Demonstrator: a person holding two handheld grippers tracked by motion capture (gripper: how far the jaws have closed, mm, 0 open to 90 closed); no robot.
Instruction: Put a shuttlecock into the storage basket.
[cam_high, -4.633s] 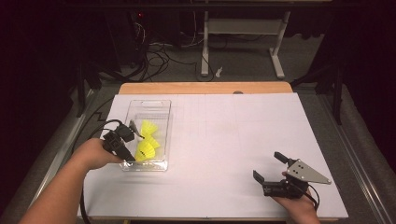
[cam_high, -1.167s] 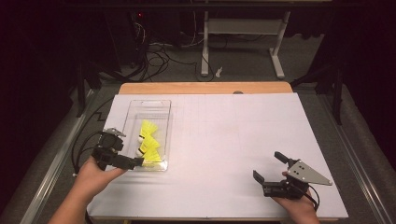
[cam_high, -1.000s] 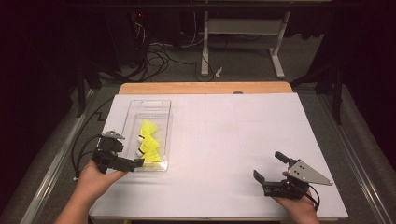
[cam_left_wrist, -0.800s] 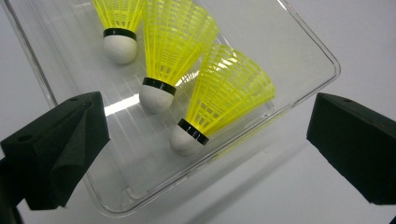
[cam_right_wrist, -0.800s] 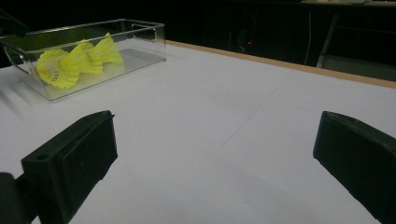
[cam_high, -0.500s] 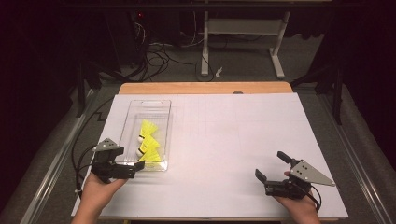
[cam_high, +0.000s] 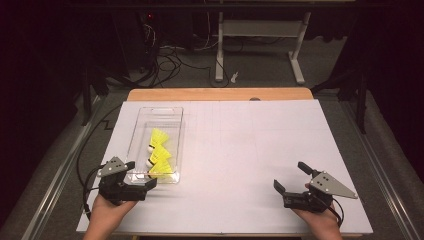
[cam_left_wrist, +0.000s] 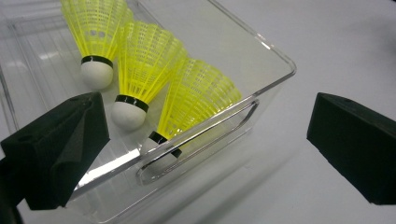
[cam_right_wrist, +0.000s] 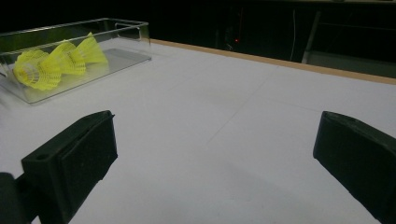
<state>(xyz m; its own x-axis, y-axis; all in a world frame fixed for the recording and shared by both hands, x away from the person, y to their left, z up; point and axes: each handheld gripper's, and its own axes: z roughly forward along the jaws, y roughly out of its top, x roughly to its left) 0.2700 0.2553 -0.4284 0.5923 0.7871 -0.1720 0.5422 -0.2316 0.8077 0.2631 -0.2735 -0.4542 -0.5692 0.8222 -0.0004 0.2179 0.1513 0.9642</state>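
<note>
A white-covered surface (cam_high: 250, 150) with a wooden far edge fills the middle of the high view, set in a dark room where a white desk frame (cam_high: 260, 45) and loose cables (cam_high: 170, 60) stand on the grey floor behind it. On the surface's left side lies a clear plastic tray (cam_high: 142, 127), long axis running away from the person, holding three yellow shuttlecocks (cam_high: 159, 152) with white cork heads, bunched in its near half; in the left gripper view they lie side by side, skirts overlapping, and the nearest cork rests against the tray's end wall by its cut-out handle. The left tool (cam_high: 137, 177), held in the person's left hand (cam_high: 107, 210) at the surface's near-left corner, sits just beside the tray's near end with its jaws spread wide; one jaw stands at the tray's near corner and the other over bare white surface, and whether the first touches the plastic cannot be told. It grips nothing. The right tool (cam_high: 290, 177), in the right hand (cam_high: 320, 220) at the near-right, well apart from the tray, is likewise spread wide and empty over bare surface, a grey three-cornered plate on top. No readable writing appears.
</note>
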